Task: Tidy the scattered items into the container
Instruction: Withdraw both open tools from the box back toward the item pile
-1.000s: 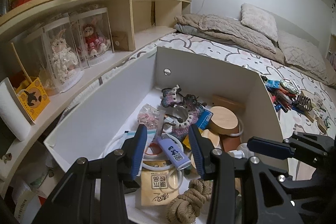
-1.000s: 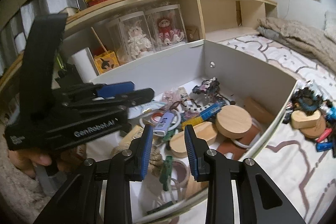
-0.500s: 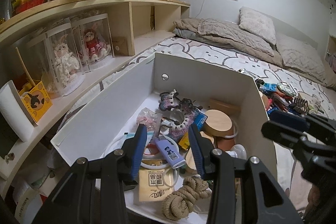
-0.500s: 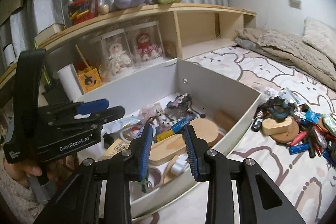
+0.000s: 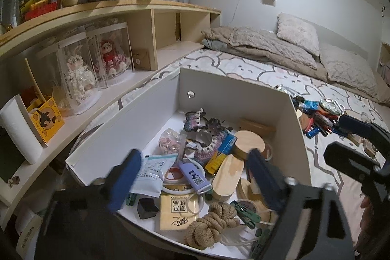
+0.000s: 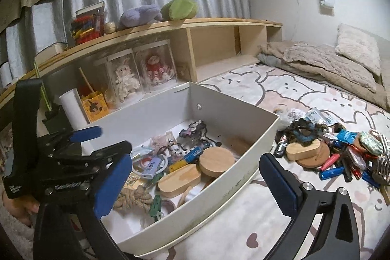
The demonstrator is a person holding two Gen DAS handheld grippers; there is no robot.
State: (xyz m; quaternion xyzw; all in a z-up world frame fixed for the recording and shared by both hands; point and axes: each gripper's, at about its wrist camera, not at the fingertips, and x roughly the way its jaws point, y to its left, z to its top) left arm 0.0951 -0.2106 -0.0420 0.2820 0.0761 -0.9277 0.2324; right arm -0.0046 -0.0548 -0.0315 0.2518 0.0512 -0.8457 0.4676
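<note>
A white box [image 5: 243, 84] stands on the bed, holding a rope knot [image 5: 212, 223], a purple lighter [image 5: 195, 174], a round wooden lid [image 5: 248, 145] and other small things. My left gripper [image 5: 193, 177] hangs over its near end. Its jaws are opening and grip nothing. My right gripper [image 6: 196, 184] is above the box's [image 6: 219, 189] right wall, jaws also opening, with nothing between them. To the right on the sheet lies a scattered pile [image 6: 341, 155] of wooden discs, lighters and trinkets. Each gripper shows in the other's view: the left gripper [image 6: 102, 140] and the right gripper [image 5: 351, 135].
A wooden shelf [image 6: 219, 23] runs along the left with doll cases [image 6: 136, 77], a paper roll [image 6: 73, 109] and a yellow carton [image 6: 93, 105]. Pillows and a blanket [image 6: 329, 60] lie at the far end of the bed. A hand [image 6: 17, 206] grips the left tool.
Both grippers' jaws have spread from nearly shut to wide. The right gripper has drawn back and up from the box towards the bed side. The left gripper has stayed over the box.
</note>
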